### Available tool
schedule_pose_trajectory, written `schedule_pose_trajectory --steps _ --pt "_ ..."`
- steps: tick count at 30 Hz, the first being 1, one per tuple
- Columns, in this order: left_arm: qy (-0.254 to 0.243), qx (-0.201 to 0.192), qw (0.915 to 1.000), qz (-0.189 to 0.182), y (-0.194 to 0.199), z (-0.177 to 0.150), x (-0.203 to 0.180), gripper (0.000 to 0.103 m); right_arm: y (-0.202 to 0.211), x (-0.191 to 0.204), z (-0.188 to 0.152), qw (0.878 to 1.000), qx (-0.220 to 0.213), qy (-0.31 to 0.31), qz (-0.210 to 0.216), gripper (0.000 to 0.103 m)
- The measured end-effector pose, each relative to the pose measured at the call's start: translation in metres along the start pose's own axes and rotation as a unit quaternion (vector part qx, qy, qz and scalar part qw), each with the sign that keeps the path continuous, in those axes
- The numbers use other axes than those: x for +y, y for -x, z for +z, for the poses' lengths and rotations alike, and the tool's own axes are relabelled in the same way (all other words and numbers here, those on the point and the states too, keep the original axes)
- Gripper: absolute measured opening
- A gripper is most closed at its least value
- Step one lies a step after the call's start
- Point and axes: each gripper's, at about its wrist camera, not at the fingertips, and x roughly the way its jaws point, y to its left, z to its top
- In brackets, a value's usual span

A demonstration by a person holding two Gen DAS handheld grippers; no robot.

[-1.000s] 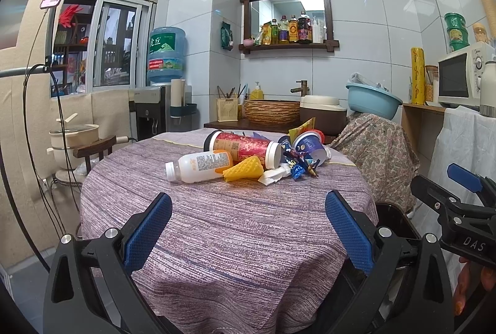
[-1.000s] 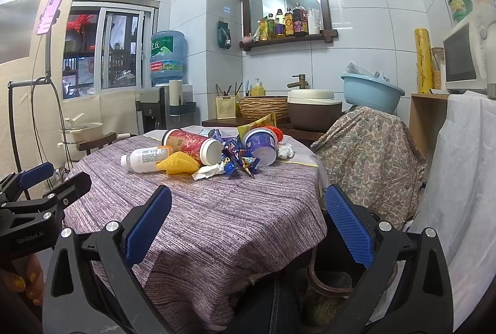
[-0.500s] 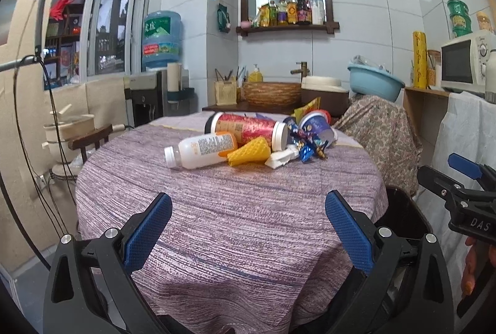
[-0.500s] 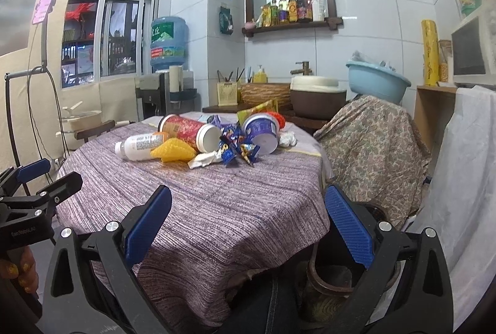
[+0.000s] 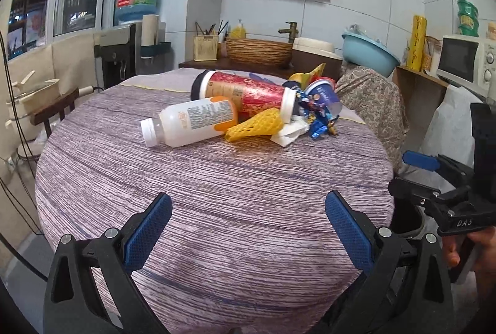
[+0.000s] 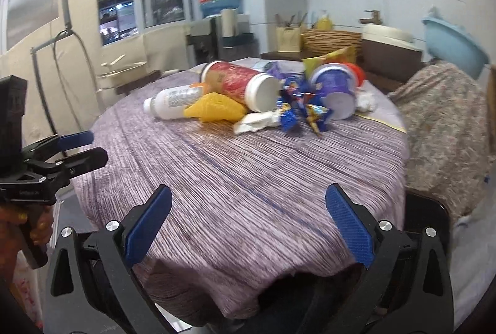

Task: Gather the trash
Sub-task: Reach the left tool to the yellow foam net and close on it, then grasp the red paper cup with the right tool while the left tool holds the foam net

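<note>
We are holding the left gripper point(image 5: 248, 228) wide open above the near part of the round counter point(image 5: 217, 194), which is covered with a purple striped cloth, and nothing is between its blue pads. The right gripper point(image 6: 248, 225) is also standing wide open and empty over the near edge of the same counter. The trash is lying in one heap at the far side, well apart from both grippers. A white plastic bottle point(image 5: 189, 124) is lying on its side, touching a yellow foam net point(image 5: 257, 126). Behind them a red cylindrical canister point(image 5: 245, 95) with a white lid is lying too. To the right we are seeing crumpled white paper point(image 5: 290, 134), blue candy wrappers point(image 5: 319, 120) and a tipped purple cup point(image 6: 334, 90). A dark bin point(image 6: 426, 216) is standing beside the counter at the right.
</note>
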Motion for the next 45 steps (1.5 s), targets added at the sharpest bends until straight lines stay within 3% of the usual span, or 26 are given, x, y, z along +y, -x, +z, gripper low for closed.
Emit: schedule_pose_trajectory --steps 4,8,12,15,17,23,29,31,34,37,39,42,45 --pt "0.010 0.004 0.9997 0.023 -0.007 0.007 0.010 0.098 -0.022 0.001 0.020 1.000 0.015 0.007 0.020 0.098" --pt "0.013 0.007 0.9998 0.016 -0.020 0.019 0.014 0.098 -0.043 0.001 0.043 0.999 0.009 0.029 0.009 0.098" --pt "0.065 0.038 0.9968 -0.026 -0.042 0.033 0.020 0.092 -0.055 -0.007 0.058 1.000 0.006 0.022 0.000 0.098" --pt "0.122 0.046 0.9900 -0.055 -0.059 0.047 0.022 0.086 -0.055 -0.014 0.060 1.000 0.004 0.008 -0.004 0.098" --pt "0.159 0.066 0.9821 -0.075 -0.074 0.054 0.023 0.081 -0.053 -0.016 0.058 1.000 0.003 0.004 -0.008 0.098" --pt "0.273 0.114 0.9437 -0.147 -0.121 0.061 0.023 0.066 -0.041 -0.009 0.045 0.997 -0.007 0.052 -0.049 0.098" --pt "0.373 0.123 0.9042 -0.168 -0.142 0.055 0.031 0.059 -0.030 -0.008 0.039 0.995 -0.017 0.072 -0.063 0.098" --pt "0.385 0.120 0.8986 -0.172 -0.143 0.057 0.030 0.059 -0.029 -0.009 0.038 0.995 -0.016 0.074 -0.065 0.098" --pt "0.381 0.135 0.8987 -0.170 -0.152 0.062 0.024 0.053 -0.029 -0.009 0.036 0.995 -0.015 0.074 -0.063 0.098" --pt "0.381 0.134 0.9012 -0.157 -0.157 0.063 0.023 0.038 -0.030 -0.009 0.035 0.995 -0.013 0.073 -0.059 0.098" --pt "0.378 0.135 0.9037 -0.150 -0.158 0.061 0.021 0.022 -0.030 -0.008 0.035 0.995 -0.011 0.075 -0.059 0.098" --pt "0.374 0.130 0.9062 -0.148 -0.152 0.054 0.024 0.017 -0.032 -0.009 0.033 0.995 -0.009 0.078 -0.060 0.098" --pt "0.352 0.119 0.9182 -0.139 -0.141 0.053 0.024 0.015 -0.034 -0.011 0.033 0.996 -0.005 0.074 -0.057 0.098"
